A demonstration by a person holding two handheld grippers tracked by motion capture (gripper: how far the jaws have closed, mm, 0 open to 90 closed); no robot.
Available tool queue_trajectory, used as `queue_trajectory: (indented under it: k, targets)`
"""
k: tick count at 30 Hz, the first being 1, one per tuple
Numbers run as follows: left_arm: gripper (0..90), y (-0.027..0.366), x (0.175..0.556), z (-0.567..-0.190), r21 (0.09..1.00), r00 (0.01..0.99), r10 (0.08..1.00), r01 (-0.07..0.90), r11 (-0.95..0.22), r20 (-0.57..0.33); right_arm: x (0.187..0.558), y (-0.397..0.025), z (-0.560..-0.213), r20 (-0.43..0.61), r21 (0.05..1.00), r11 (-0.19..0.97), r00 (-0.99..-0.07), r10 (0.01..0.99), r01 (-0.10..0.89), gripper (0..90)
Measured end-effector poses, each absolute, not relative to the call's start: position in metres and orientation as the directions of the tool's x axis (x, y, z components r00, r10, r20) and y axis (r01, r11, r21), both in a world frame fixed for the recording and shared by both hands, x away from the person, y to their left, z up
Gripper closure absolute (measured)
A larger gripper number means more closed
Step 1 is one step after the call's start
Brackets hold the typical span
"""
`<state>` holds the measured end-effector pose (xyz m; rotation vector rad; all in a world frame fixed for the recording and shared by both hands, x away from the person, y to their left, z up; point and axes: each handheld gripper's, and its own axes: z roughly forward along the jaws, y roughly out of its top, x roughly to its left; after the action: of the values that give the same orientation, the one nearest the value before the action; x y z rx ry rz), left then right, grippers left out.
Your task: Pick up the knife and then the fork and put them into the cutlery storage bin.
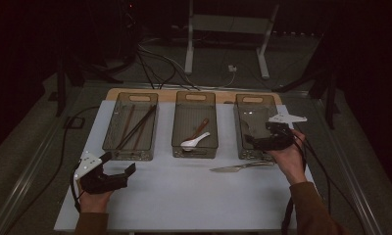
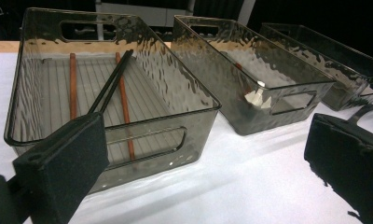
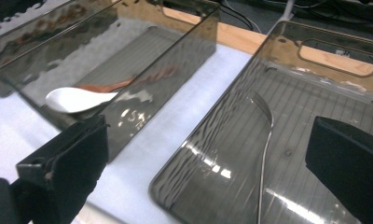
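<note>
A: Where is the knife (image 1: 241, 167) seen?

B: On the white table (image 1: 184, 196), flat, just in front of the right bin (image 1: 241, 128), near the right gripper (image 1: 262, 139). Its long axis is run roughly left-right, slightly tilted; the blade tip is pointed to the left, the handle end is turned toward the right hand (image 1: 288, 157).

A: Right gripper's jaws?

B: Spread apart, nothing clamped. They are held over the near end of the right bin (image 3: 287, 154). A thin metal utensil (image 3: 264, 158) is seen lying in that bin, its long axis along the bin; its type cannot be told.

A: Left gripper (image 1: 116, 168)?

B: Jaws apart too, nothing held. It is held low over the table near the left bin (image 2: 82, 93), well apart from the knife.

A: Bin contents?

B: Chopsticks (image 1: 135, 127), dark and brown, are laid lengthwise in the left bin. A white spoon (image 1: 194, 142) and a brown spoon (image 1: 201, 127) are in the middle bin (image 1: 178, 127).
</note>
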<state>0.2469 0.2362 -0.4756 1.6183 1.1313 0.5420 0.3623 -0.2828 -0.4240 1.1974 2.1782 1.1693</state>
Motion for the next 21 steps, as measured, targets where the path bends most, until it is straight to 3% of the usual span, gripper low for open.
queue_trajectory:
  k: [21]
  targets:
    - [0.6, 0.235, 0.245, -0.473, 0.919, 0.452, 0.879, 0.392, -0.041, -0.154, 0.335, -0.275, -0.427, 0.045, 0.805, 0.363, -0.658, 0.751, 0.47, 0.0]
